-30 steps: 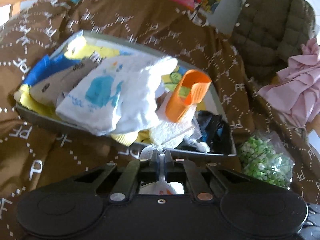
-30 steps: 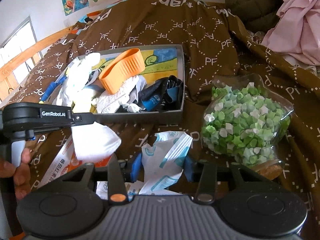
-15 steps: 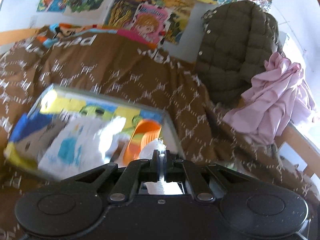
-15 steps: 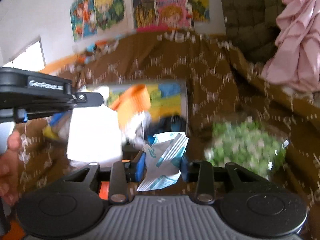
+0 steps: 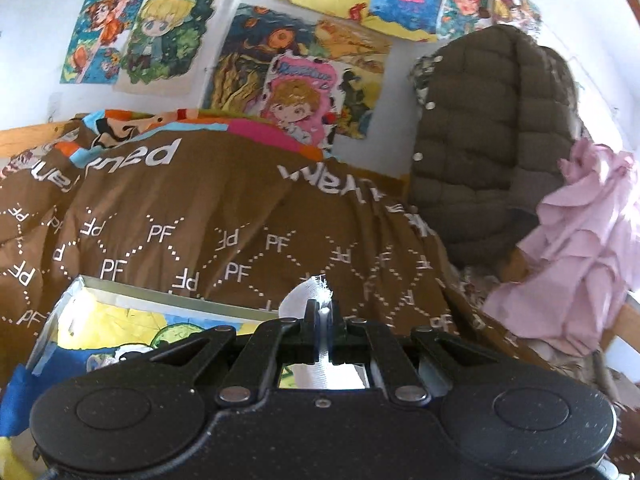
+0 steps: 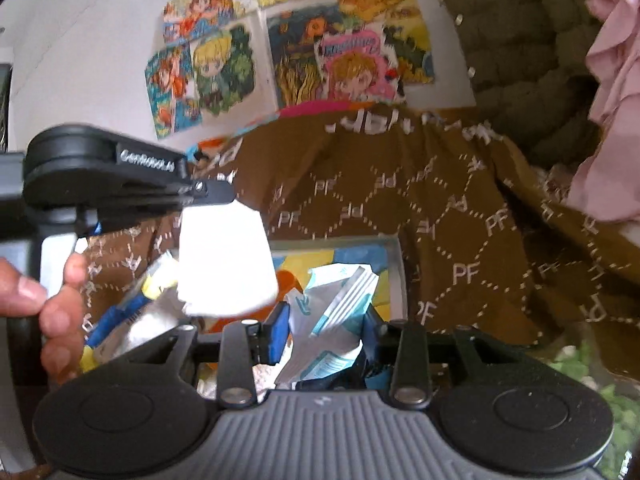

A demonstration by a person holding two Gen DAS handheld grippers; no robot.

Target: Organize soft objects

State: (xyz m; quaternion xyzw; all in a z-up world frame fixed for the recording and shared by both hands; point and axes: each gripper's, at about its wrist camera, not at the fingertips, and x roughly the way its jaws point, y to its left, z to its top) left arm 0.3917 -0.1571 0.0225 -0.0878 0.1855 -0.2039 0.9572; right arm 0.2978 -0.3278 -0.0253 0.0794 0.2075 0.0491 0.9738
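My left gripper (image 5: 322, 309) is shut on a white cloth (image 5: 307, 294) whose frayed edge pokes out past the tips. In the right wrist view that left gripper (image 6: 226, 197) reaches in from the left, and the white cloth (image 6: 226, 258) hangs from it above the grey tray (image 6: 397, 276). My right gripper (image 6: 325, 322) is shut on a white and teal packet (image 6: 334, 312), pinched between its blue pads (image 6: 278, 330) just in front of the tray. The tray holds an orange band (image 6: 287, 283) and other soft items, mostly hidden behind the cloth and packet.
A brown patterned blanket (image 5: 248, 216) covers the bed under the tray's rim (image 5: 120, 289). A quilted olive jacket (image 5: 492, 136) and a pink garment (image 5: 580, 248) lie at the right. A bag of green paper stars (image 6: 596, 384) sits at lower right. A person's hand (image 6: 52, 304) grips the left tool.
Both grippers rose and tipped upward, so the wall posters now fill the top. The white cloth and the packet came up off the blanket and moved toward the tray.
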